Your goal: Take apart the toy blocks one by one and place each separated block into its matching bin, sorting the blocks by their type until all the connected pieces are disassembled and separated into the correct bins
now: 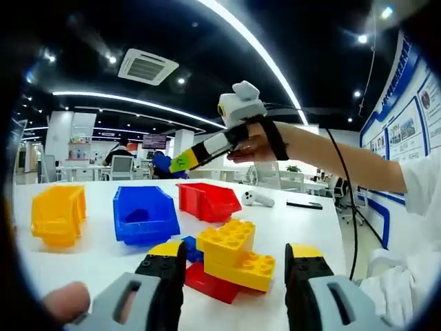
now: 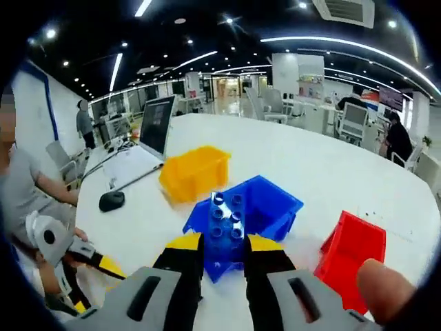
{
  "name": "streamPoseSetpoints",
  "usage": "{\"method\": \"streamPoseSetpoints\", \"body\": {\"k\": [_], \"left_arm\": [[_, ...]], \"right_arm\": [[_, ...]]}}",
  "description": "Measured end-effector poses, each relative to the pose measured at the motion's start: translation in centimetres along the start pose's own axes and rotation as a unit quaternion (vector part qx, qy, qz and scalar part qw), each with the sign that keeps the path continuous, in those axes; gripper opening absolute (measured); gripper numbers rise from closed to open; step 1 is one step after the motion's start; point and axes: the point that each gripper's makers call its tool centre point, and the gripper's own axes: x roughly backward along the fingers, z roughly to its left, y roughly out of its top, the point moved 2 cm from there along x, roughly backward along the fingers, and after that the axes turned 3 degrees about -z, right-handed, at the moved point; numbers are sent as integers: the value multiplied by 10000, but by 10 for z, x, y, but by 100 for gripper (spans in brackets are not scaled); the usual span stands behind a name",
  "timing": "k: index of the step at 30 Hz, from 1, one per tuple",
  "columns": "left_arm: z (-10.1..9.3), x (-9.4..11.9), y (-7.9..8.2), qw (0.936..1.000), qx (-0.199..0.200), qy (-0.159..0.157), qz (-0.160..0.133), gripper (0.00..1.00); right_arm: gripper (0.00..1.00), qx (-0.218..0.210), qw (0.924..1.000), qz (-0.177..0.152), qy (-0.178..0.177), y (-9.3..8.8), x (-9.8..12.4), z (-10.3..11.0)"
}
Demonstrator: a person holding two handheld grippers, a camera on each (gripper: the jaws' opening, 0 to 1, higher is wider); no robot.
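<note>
The right hand-held gripper [image 2: 222, 258] is gripping a blue block [image 2: 225, 215] directly above the blue bin [image 2: 275, 207], while the left hand-held gripper [image 1: 234, 265], jaws released, is straddling the remaining block stack [image 1: 231, 258] on the bench [image 1: 96, 258].

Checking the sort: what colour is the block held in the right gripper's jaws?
Blue; the block shows best in the right gripper view, above the blue bin.

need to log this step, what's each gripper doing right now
left gripper: open, jaws either side of the stacked blocks, not gripping.
right gripper: shut on a blue block, held above the blue bin.
</note>
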Motion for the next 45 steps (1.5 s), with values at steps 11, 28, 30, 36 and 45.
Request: {"method": "streamPoseSetpoints", "body": {"k": [11, 28, 30, 36, 45], "left_arm": [[5, 4, 5, 10000, -1, 58, -68, 58], [10, 10, 6, 9999, -56, 106, -40, 57], [9, 10, 6, 9999, -63, 94, -26, 57], [8, 8, 3, 10000, -64, 63, 38, 57], [9, 9, 1, 9998, -138, 114, 119, 57]], "right_arm": [[24, -282, 9994, 17, -208, 10, -41, -10], [37, 331, 9976, 575, -209, -4, -29, 4], [37, 363, 9962, 775, -157, -11, -26, 10], [34, 450, 9845, 1694, -56, -44, -9, 26], [34, 389, 9683, 2467, 32, -73, 9, 34]]}}
